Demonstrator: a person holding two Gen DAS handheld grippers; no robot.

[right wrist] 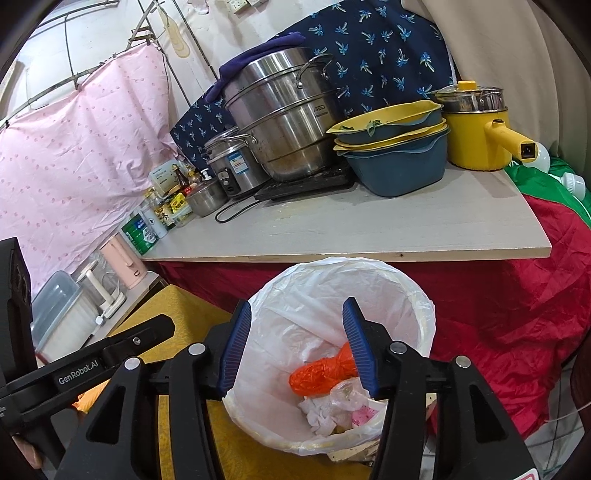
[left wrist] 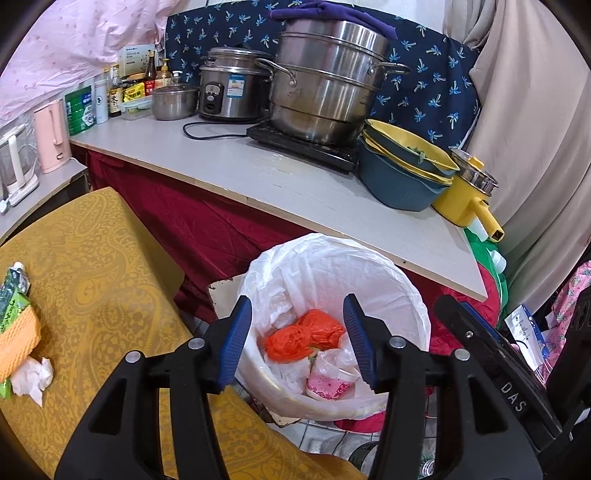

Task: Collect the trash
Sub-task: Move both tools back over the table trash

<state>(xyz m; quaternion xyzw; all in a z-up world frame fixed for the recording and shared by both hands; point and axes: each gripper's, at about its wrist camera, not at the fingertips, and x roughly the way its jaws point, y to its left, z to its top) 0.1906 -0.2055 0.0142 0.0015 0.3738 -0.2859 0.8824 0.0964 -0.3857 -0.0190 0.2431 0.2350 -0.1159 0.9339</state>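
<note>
A pale worktop (left wrist: 236, 173) carries the cookware. A tall stacked steel steamer pot (left wrist: 325, 81) stands on a black induction hob (left wrist: 306, 147) toward the back edge, a purple cloth (left wrist: 325, 11) draped over its top. Beside it sit a steel rice cooker (left wrist: 232, 88) and a small lidded steel pot (left wrist: 173, 101). Bottles and jars (left wrist: 125, 88) crowd the far back corner — a green tin (left wrist: 79, 110) among them. Near the other end, nested blue-and-yellow basins (right wrist: 395, 147) sit just beside a yellow electric pot (right wrist: 480, 136). A pink kettle (left wrist: 51, 136) stands off the worktop, on a lower ledge.
</note>
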